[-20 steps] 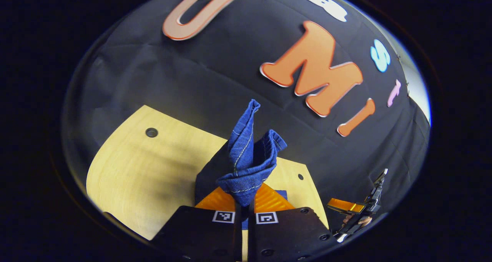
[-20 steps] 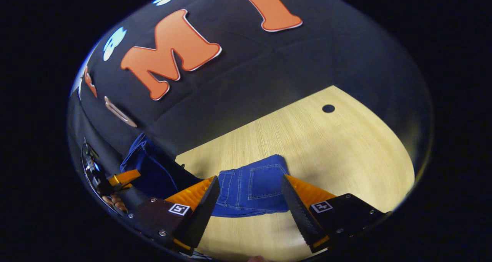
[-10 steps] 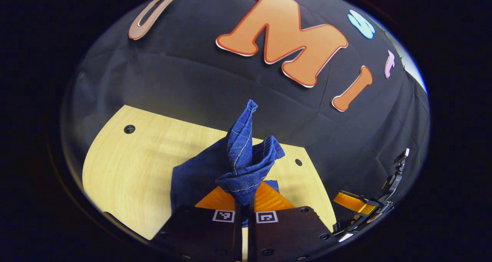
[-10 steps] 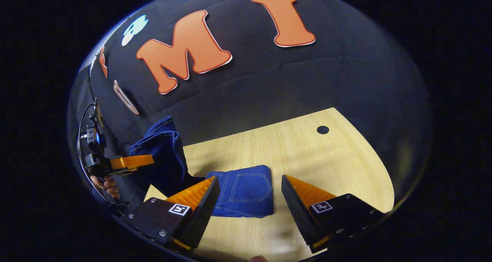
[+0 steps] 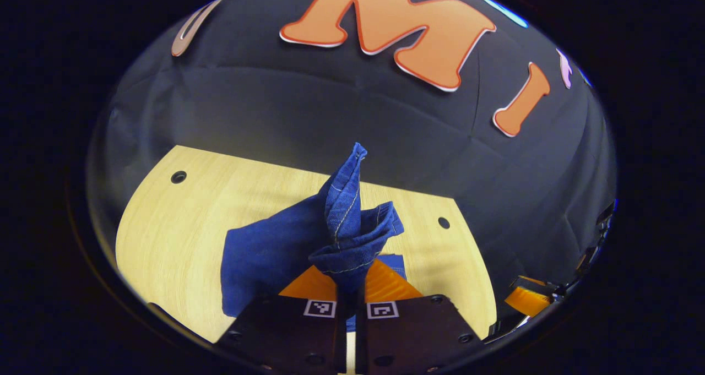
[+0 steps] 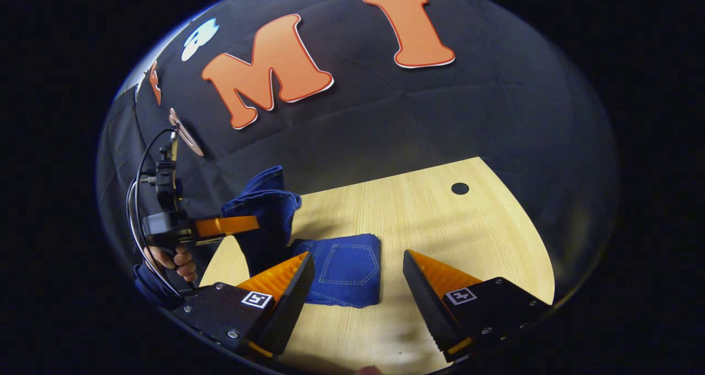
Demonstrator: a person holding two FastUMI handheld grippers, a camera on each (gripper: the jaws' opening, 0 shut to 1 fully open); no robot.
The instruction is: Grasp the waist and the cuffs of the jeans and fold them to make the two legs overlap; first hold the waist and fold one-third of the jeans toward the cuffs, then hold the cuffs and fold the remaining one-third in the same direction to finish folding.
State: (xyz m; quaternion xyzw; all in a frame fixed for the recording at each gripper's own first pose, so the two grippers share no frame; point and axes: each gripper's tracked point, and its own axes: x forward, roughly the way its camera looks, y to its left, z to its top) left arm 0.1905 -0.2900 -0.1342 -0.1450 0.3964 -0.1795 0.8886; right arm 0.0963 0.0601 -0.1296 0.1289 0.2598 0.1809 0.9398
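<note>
Right gripper view: wood surface | jeans folded, waist part flat | left gripper jaws pinching raised cuffs | right gripper jaws spread, idle | step: final third fold | next: carry cuffs over waist part, lay flat.

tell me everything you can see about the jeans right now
The jeans are blue denim with pale contrast stitching. One part lies folded flat on the wooden table, a back pocket facing up. The rest rises off the table to the left gripper, whose orange fingers are shut on a bunched end; its stitched hems stick up above the fingers in the left gripper view. The right gripper is open, its fingers on either side of the flat part, not gripping it.
</note>
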